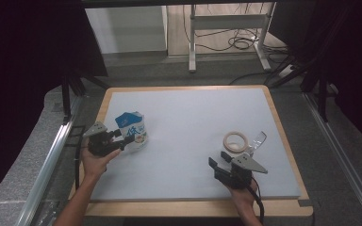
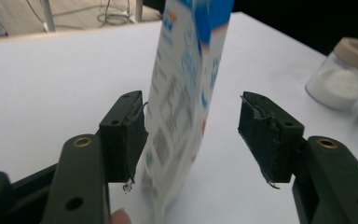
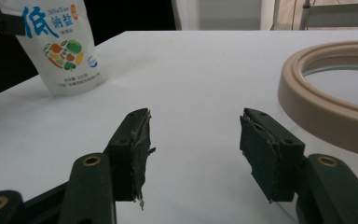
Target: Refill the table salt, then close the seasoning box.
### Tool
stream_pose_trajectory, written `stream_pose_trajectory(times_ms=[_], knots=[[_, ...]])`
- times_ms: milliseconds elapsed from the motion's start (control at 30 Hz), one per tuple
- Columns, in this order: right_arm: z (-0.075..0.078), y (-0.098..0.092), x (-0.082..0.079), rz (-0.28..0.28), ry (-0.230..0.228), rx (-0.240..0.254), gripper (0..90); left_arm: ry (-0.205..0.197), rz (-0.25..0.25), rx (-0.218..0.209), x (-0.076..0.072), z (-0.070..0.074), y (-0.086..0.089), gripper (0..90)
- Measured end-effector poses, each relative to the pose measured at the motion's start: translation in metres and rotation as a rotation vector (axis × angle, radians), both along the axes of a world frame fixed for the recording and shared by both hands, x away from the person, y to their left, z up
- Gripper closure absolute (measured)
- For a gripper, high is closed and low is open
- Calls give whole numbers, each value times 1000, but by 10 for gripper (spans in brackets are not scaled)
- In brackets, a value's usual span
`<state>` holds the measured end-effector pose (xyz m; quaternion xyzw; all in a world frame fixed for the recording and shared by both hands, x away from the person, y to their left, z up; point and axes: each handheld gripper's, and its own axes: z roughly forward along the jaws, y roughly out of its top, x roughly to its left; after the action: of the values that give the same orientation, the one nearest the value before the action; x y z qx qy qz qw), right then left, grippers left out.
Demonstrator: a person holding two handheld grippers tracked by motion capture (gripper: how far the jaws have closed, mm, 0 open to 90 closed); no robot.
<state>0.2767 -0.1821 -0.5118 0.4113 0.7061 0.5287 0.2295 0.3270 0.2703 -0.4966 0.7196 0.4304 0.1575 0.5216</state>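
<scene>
Pouch [image 1: 133, 130]: stands upright between my left gripper's [image 1: 126, 140] fingers; one pad [image 2: 129, 140] just beside it, the other clear, no grip.
Jar [image 2: 342, 74]: beyond the pouch, well apart.
Tape ring [image 1: 235, 141]: just ahead of my right gripper [image 1: 220, 158], fingers apart, empty.
Left hand [image 1: 96, 160]: low, gripper level.
Table [image 1: 193, 117]: white.

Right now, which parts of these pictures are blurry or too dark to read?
Left gripper view: the pouch between the open jaws is smeared, print unreadable, and the jar soft. Right gripper view: pouch print sharp, tan ring slightly soft. High view: the table's surroundings are nearly black.
</scene>
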Motion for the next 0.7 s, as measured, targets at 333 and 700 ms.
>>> stream_pose_trajectory(times_ms=[333, 700], knots=[[7, -10, -3, 22, -4, -12, 485, 46, -26, 18, -24, -24, -2, 405], [32, -49, -24, 21, -77, -57, 831, 47, -35, 43, -36, -34, -14, 393]])
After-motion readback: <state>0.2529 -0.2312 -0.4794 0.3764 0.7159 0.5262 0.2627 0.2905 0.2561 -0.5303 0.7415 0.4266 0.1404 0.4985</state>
